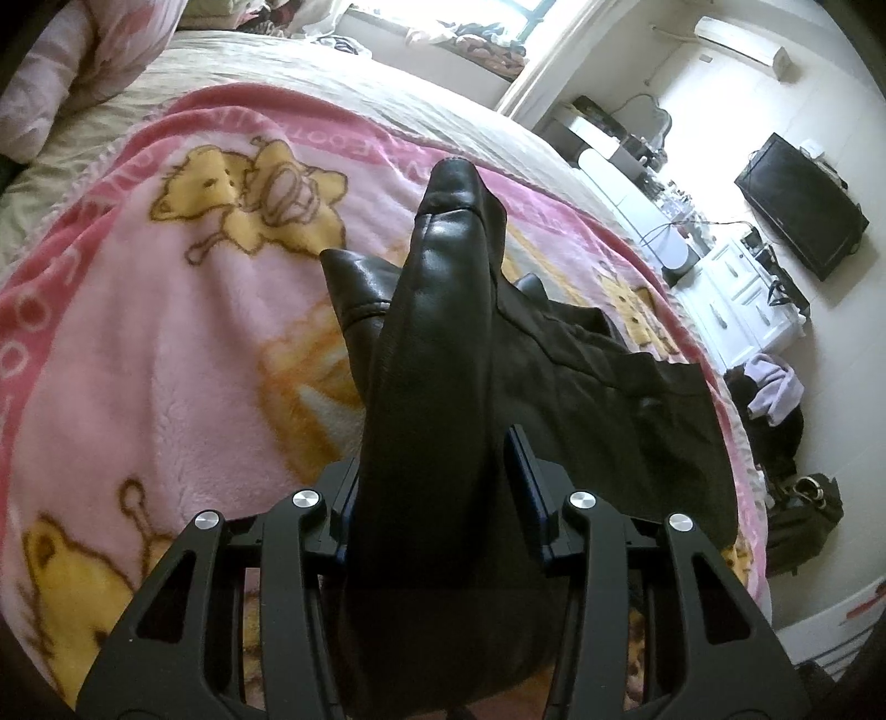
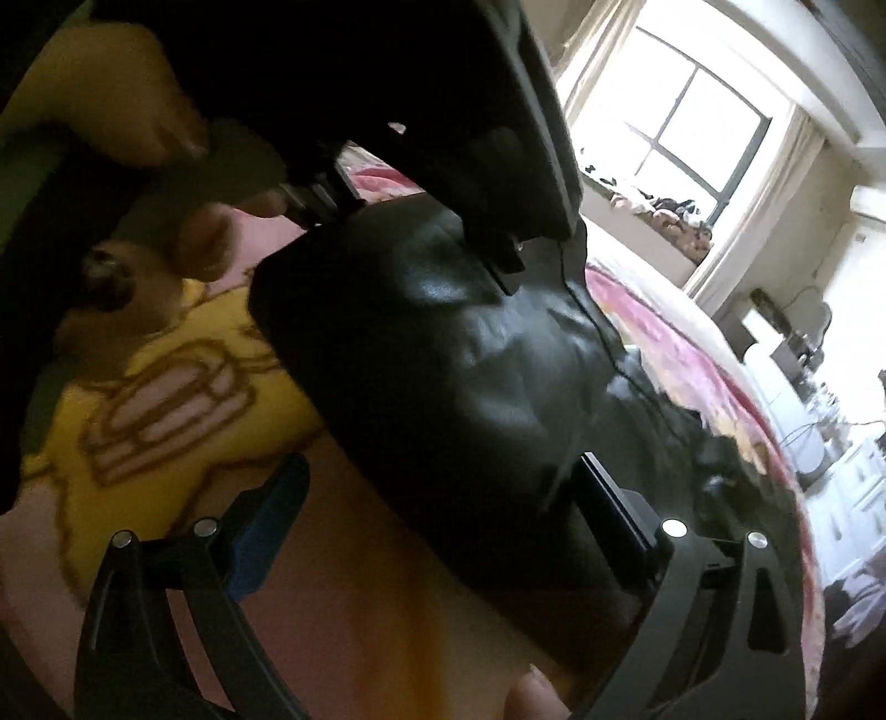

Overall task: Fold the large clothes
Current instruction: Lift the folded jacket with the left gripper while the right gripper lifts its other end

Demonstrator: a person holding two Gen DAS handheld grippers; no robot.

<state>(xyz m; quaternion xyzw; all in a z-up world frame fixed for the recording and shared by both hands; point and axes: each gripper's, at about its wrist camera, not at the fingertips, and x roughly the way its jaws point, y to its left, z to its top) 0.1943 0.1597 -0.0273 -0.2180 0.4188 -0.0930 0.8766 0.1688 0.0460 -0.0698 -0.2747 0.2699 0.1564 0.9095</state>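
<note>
Folding a black leather jacket (image 1: 426, 354) on the bed's pink blanket (image 1: 166, 360).
Left hand-held gripper (image 1: 437, 498) clamped on the sleeve; right hand-held gripper (image 2: 437, 498) spread apart around jacket. Best laid flat, smoothed.

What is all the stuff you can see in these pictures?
jacket: one, black leather, on the blanket, one part between the left gripper's fingers
blanket: one, pink with yellow bears, spread on the bed
bed: one, beige cover, under the blanket
pillow: one, pink and white, at the bed's far left corner
window: one, bright, beyond the bed
TV: one, black, on the wall
air conditioner: one, white, high on the wall
dresser: one, white, below the TV
left gripper: one, black, shut on the jacket
right gripper: one, black, open around the jacket
</note>
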